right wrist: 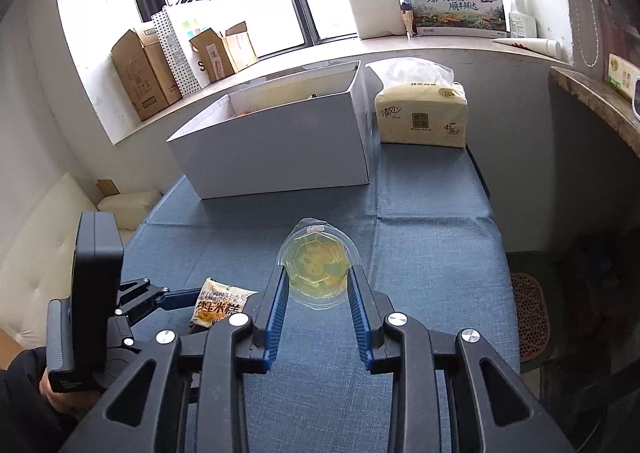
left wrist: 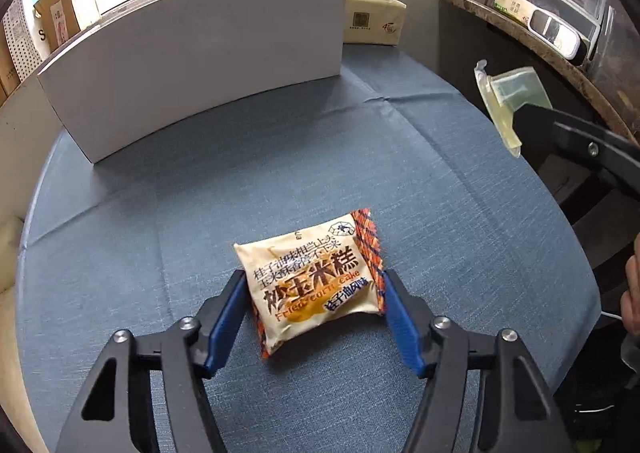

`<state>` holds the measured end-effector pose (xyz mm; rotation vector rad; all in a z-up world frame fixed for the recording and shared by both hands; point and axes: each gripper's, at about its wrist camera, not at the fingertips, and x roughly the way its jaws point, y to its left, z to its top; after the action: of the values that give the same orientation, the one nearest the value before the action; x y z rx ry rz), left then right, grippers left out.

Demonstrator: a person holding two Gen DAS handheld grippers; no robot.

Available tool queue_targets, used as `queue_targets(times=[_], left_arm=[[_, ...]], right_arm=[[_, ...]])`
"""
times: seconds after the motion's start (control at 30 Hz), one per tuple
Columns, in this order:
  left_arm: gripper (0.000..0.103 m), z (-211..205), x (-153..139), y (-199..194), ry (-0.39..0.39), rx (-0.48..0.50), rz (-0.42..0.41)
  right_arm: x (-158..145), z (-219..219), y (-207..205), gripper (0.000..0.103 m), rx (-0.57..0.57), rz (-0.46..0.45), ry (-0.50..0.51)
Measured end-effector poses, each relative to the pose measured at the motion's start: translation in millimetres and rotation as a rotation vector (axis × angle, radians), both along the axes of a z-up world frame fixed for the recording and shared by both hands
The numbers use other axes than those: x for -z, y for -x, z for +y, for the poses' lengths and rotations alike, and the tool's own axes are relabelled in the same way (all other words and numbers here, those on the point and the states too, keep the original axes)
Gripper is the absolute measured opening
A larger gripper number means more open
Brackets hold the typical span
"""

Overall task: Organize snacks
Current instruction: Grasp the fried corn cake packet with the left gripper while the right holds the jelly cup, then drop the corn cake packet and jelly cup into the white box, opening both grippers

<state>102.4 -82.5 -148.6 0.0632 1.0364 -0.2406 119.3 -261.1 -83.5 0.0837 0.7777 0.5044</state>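
Down at the left gripper (left wrist: 314,307), the blue fingers (left wrist: 226,319) flank the corn cake packet (left wrist: 314,285). The right one meets the packet's orange crimped edge; the left one looks just at its side, so I cannot tell whether the grip is firm. The jaws stand partly closed around the packet, which lies flat on the blue cloth of the worktop (left wrist: 460,193), near the front.

The right gripper (right wrist: 316,283) holds its fingers closed on a clear jelly cup (right wrist: 318,265), pinching it across the rim. In the left wrist view the cup hangs clear above the cloth, at the right side.

Further out, the white box (right wrist: 276,145) stands open at the back of the worktop. Something orange shows inside, too little to name. A tissue pack (right wrist: 422,113) sits just beside the box to the right. Beyond lie a windowsill with cartons.

As I judge it, two steps run together: the cup is picked and on its way, and the packet is being taken. The box is likely the goal. Next, the left fingers need to close until the packet is pinched, then lift. The crinkly wrapper may slip or buckle, so a hold on its body, not the crimp, seems safer. The right hand must carry the cup over the box wall before letting go.
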Motion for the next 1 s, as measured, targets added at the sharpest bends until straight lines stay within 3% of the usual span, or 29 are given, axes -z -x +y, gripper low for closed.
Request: queue_targets(times=[0.2,0.53,0.83,1.0], left_arm=[[0.064,30,-21,9,0.04,-0.042,-0.062],[0.064,79,-101,13,0.089,-0.1,-0.21],[0.064,108,-166,-63,0.047,-0.12,-0.303],[0.064,121,-176,-132,0.032,-0.166,-0.314]], right_arm=[[3,5,0,0.033,-0.005,0.011,-0.013],[-24,29,-7,0.033,-0.057,-0.042,-0.039],[-85,69,-44,0.033,-0.124,-0.158,-0.011],[-100,82,-100,0.033,-0.09,-0.147,-0.022]])
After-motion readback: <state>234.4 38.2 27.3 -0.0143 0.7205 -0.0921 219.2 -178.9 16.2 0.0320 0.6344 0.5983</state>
